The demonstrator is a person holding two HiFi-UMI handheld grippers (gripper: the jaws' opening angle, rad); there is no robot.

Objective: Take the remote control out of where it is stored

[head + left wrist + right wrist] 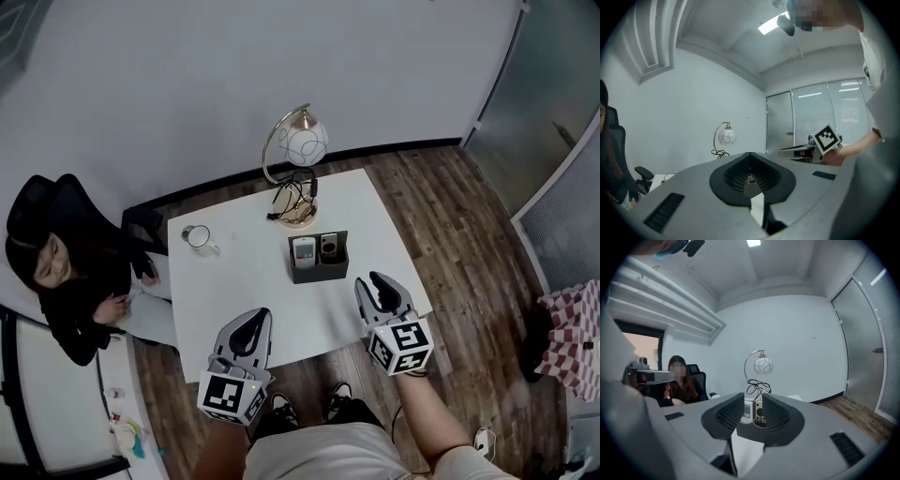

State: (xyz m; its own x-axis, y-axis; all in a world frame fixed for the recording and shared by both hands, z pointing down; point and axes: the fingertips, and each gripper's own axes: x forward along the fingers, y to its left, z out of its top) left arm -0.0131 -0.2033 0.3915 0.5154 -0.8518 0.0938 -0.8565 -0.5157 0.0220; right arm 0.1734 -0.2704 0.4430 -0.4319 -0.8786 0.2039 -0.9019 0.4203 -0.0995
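Watching from the side here: the right gripper (375,281) has its jaws partly apart with nothing between them. The left gripper (255,321) hangs back near the table's front edge, jaws shut and empty.

The white remote control (303,251) is straight ahead of the right gripper, a bit to its left and well clear of the tips. It stands upright in the dark holder (319,274), right beside a darker gadget (328,247) in the same box.

What I'd worry about:
- The opening looks narrow, so a jaw could land on the holder's wall or the neighbouring gadget instead of going around the remote.
- The holder looks light and nothing's pinning it down, so it might lift or tip as the remote comes up.
- The lamp (298,150) and its cable sit just beyond, so overshooting could snag them.
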